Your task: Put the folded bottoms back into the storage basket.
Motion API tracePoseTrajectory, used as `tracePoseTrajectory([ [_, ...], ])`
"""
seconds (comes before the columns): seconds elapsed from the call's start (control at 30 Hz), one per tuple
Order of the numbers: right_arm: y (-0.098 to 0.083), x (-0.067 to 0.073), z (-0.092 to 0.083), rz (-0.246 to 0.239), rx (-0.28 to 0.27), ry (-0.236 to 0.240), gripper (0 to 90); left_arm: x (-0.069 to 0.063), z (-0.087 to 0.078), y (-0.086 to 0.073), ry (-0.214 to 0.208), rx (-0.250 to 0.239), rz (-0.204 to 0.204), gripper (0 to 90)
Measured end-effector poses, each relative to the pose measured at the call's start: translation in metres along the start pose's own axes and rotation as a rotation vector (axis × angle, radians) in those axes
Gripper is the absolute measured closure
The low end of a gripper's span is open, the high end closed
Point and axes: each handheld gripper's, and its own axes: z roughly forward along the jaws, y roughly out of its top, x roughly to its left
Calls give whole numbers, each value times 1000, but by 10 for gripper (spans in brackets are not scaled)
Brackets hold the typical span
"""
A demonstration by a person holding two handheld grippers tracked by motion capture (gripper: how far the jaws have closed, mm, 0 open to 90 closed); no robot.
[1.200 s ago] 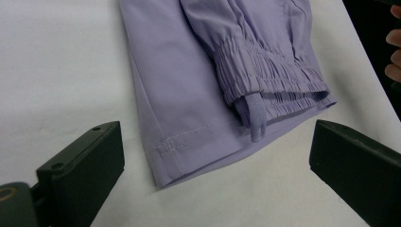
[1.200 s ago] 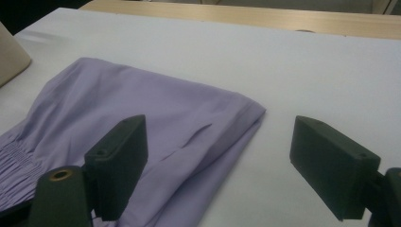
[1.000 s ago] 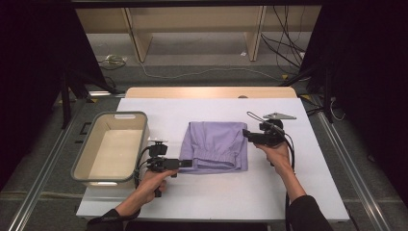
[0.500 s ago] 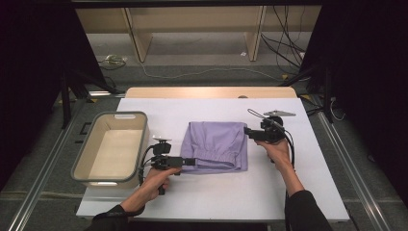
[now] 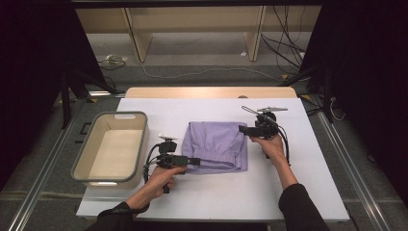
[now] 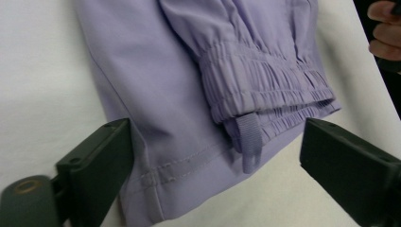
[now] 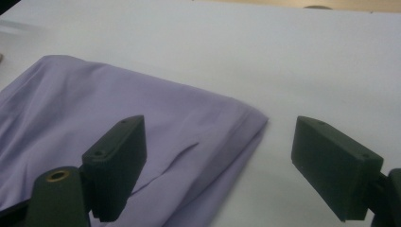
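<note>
High view: my left tool (image 5: pixel 196 161), jaws just closing yet unclamped, straddles the folded lilac fabric garment's (image 5: pixel 217 150) near corner on the white bench (image 5: pixel 288 192); my right tool (image 5: pixel 242 130) gapes at its far corner.

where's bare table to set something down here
Bare white table lies right of the purple garment, along the front edge, and in the strip behind it. Crowded: the left, where the bin sits, and the garment's corners, each with a claw.
</note>
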Motion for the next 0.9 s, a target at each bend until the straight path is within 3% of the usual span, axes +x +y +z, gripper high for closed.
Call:
tracePoseTrajectory([
  [0.03,1,0,5,4,22,1,197,-3,2,0,10,2,16,149],
  [0.13,2,0,11,6,49,-4,196,-4,3,0,10,-1,13,182],
  [0.4,5,-4,19,35,79,-3,194,-5,5,3,29,-6,10,321],
  [0.63,4,-5,25,41,101,-8,195,-4,8,3,57,-15,-1,508],
  [0.73,4,-6,28,52,106,-1,198,-7,10,2,81,-8,25,635],
  [0.9,4,-5,34,57,121,2,209,-5,11,1,70,-9,17,725],
])
